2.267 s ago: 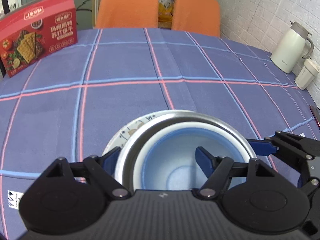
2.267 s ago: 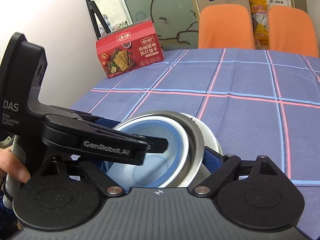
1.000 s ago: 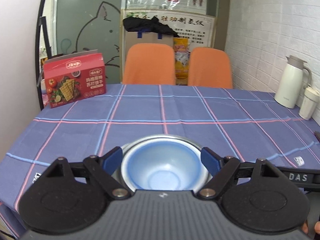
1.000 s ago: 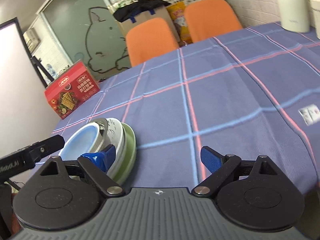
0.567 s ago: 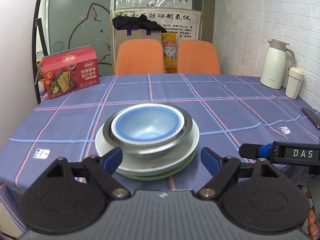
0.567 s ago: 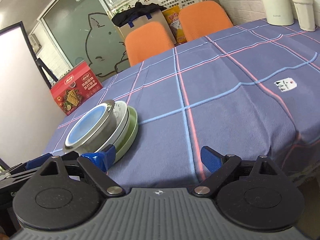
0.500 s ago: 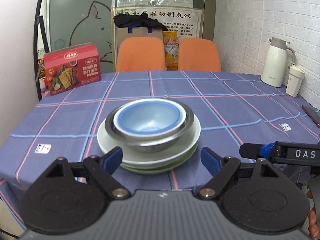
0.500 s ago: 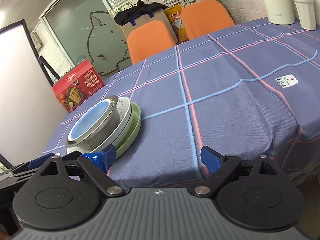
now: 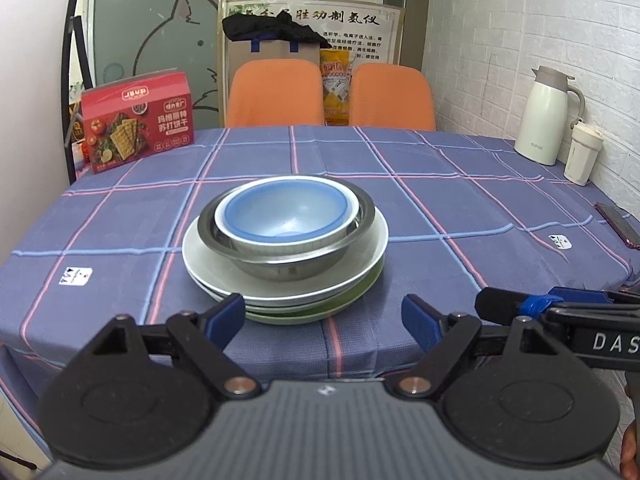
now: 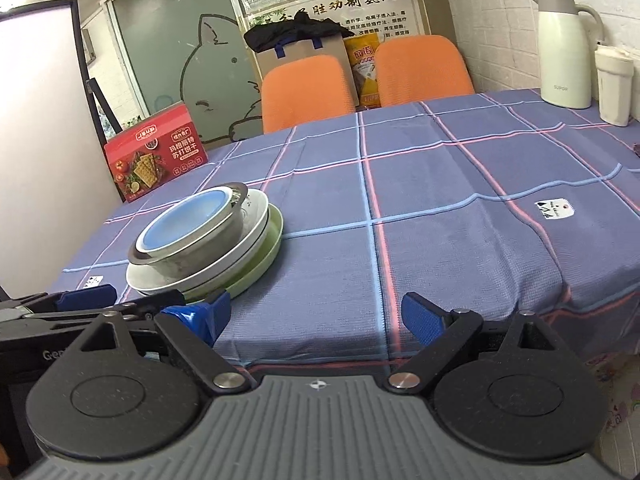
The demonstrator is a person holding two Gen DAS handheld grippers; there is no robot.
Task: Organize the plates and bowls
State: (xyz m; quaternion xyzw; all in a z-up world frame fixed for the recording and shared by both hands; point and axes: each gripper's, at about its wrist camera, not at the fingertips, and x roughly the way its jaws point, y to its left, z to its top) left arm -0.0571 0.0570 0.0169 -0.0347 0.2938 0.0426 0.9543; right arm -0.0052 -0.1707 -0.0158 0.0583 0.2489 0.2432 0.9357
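Observation:
One stack stands on the checked tablecloth. A blue bowl (image 9: 286, 212) (image 10: 184, 224) nests in a steel bowl (image 9: 288, 256) (image 10: 200, 254), which rests on a white plate (image 9: 224, 272) (image 10: 240, 256) over a green plate (image 9: 348, 300) (image 10: 264, 256). My left gripper (image 9: 323, 320) is open, held back from the stack at the table's near edge, nothing between its fingers. My right gripper (image 10: 316, 316) is open too, off the near edge to the right of the stack, and empty. Its fingers (image 9: 540, 304) show at the right of the left wrist view.
A red cracker box (image 9: 138, 120) (image 10: 156, 158) stands at the back left. A white jug (image 9: 546, 120) (image 10: 564, 48) and cup (image 9: 582, 156) (image 10: 614, 86) sit at the far right by the brick wall, with a phone (image 9: 618, 224) nearer. Two orange chairs (image 9: 276, 94) stand behind the table.
Both grippers have drawn back and away from the stack since the earliest frames, where the left one straddled the bowls' rim. The stack has stayed in place.

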